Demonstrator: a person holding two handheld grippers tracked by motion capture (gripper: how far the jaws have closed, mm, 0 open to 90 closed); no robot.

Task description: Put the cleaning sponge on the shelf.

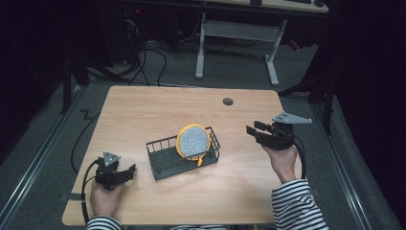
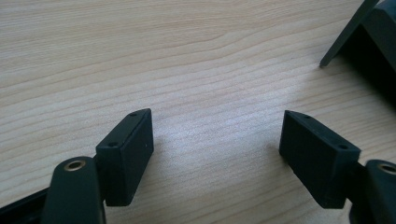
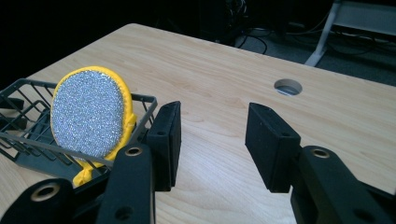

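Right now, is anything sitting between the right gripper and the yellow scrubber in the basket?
Nothing visible. The right gripper is open over bare table, and the yellow scrubber leans against the wire basket's near end, rising above its rim.

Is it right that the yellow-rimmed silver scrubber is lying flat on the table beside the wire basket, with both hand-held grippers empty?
Not quite. The scrubber is not on the table; it stands on edge inside the wire basket, leaning against the basket's rim, as the high view and the right gripper view show. The rest holds: the left hand-held gripper and the right hand-held gripper are both open and empty.
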